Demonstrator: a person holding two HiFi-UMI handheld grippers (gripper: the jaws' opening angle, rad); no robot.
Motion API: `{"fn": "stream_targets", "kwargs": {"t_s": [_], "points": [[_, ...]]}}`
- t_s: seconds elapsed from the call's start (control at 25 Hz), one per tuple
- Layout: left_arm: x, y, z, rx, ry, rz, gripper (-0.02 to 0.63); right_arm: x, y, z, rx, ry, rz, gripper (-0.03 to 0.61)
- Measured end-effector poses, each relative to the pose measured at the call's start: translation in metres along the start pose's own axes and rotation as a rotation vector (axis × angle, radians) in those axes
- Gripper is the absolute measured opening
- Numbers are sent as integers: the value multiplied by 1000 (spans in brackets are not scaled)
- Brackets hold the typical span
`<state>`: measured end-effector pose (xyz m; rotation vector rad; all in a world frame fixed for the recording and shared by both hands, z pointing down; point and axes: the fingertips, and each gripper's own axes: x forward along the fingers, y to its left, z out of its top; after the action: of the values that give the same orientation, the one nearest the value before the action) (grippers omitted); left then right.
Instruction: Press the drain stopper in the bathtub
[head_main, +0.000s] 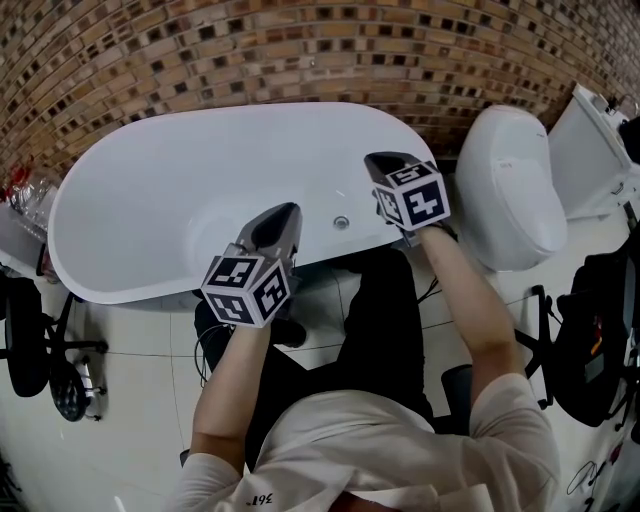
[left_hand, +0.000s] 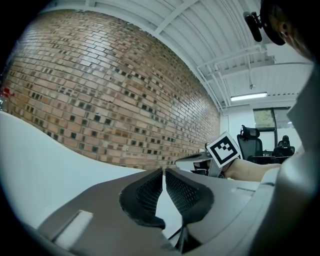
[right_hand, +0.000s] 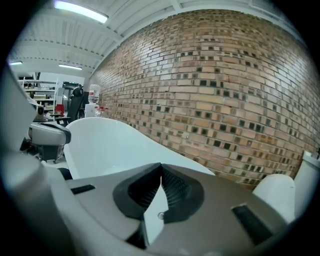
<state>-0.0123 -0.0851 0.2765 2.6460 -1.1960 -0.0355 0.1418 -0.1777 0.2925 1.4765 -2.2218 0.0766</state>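
A white oval bathtub (head_main: 190, 170) stands against the brick wall. A small round metal stopper (head_main: 341, 222) sits low on its near inner side, between my two grippers. My left gripper (head_main: 283, 214) hangs over the tub's near rim, left of the stopper, jaws shut and empty. My right gripper (head_main: 387, 160) is over the tub's right end, above and right of the stopper, also shut on nothing. In the right gripper view the stopper (right_hand: 160, 216) shows through the slit below the shut jaws (right_hand: 161, 172). The left gripper view has its jaws (left_hand: 163, 175) closed above the tub wall (left_hand: 35, 155).
A white toilet (head_main: 515, 190) with its cistern (head_main: 595, 150) stands right of the tub. A black bag (head_main: 598, 330) lies on the floor at the right, and a black office chair (head_main: 30, 340) at the left. The person's legs are close to the tub's near side.
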Motion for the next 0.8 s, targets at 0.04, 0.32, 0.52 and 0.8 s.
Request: {"fn": "stream_targets", "kwargs": {"t_s": [0.04,0.32,0.52,0.8], "points": [[-2,-1,1,1,-3,-1,15,-2,2,2,0,-10,2,14],[-9,0,1,-2,-5,5,15,-16,11,10,-20,-49,2,14],[-17,-2,3,-3,-17,9,16,-34,21,24,-26,-102,-6,14],[-22,-6,6,14,-24,9,15,-49,33,32,-23,-148,11,14]]}}
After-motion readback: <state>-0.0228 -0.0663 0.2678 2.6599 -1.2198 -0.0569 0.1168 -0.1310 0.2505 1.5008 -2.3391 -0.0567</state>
